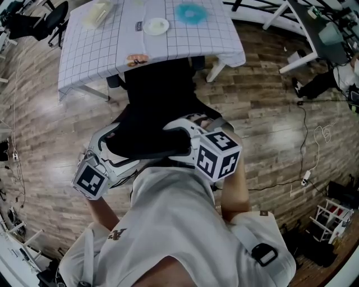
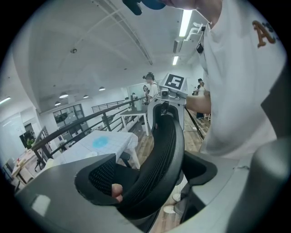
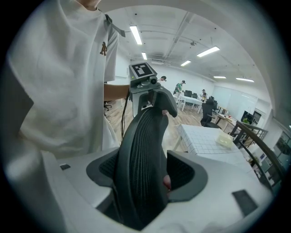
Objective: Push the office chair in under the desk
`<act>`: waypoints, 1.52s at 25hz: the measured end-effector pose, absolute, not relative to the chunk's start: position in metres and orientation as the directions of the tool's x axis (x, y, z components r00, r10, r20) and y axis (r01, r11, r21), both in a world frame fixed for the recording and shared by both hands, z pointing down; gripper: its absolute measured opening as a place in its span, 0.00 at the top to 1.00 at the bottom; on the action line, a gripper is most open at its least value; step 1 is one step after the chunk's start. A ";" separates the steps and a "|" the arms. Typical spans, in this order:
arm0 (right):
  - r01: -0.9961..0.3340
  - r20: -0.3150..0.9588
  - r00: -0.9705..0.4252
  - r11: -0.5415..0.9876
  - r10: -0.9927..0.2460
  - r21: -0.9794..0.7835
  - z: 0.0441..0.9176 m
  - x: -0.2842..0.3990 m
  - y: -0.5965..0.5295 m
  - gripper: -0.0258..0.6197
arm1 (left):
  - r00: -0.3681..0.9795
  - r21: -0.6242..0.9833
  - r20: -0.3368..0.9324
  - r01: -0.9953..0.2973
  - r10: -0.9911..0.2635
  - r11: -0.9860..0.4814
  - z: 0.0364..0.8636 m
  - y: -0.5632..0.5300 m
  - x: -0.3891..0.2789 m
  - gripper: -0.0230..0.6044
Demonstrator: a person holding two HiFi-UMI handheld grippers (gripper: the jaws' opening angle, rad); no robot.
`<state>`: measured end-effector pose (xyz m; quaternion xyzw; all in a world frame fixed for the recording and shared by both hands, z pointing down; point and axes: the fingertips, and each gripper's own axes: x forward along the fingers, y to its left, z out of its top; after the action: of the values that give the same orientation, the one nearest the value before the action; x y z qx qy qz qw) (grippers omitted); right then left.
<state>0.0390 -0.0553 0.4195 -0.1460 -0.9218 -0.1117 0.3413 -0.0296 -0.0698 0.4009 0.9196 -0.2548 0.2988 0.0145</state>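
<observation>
shirt [image 1: 178, 224], chair back [image 1: 158, 106], desk [image 1: 190, 44] beyond

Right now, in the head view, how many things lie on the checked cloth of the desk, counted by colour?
Blue: 1, round disc
White: 1, round dish
Cream: 1, container
Dark: 1, small item
Pinkish: 1, lump at the near edge
Total: 5, as far as this view shows
</observation>
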 end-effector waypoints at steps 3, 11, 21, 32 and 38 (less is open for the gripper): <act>0.350 0.661 -0.724 0.931 0.198 0.104 0.419 0.040 -0.057 0.50 | 0.692 -0.123 0.555 -0.481 -0.461 -0.868 0.401 -0.071 -0.028 0.25; 0.348 0.679 -0.708 0.933 0.193 0.098 0.422 0.042 -0.070 0.50 | 0.692 -0.135 0.553 -0.474 -0.463 -0.870 0.402 -0.084 -0.028 0.25; 0.335 0.684 -0.708 0.937 0.179 0.101 0.423 0.040 -0.088 0.50 | 0.709 -0.144 0.551 -0.438 -0.439 -0.887 0.409 -0.099 -0.031 0.25; 0.322 0.682 -0.709 0.943 0.178 0.088 0.422 0.038 -0.100 0.50 | 0.739 -0.145 0.515 -0.424 -0.434 -0.894 0.404 -0.113 -0.030 0.26; 0.321 0.686 -0.706 0.943 0.178 0.086 0.422 0.039 -0.110 0.50 | 0.742 -0.141 0.519 -0.416 -0.425 -0.898 0.404 -0.122 -0.028 0.27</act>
<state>0.0394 -0.1097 0.4215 -0.1357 -0.9182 -0.0997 0.3587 -0.0283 -0.1220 0.4038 0.9331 -0.2255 0.2798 -0.0080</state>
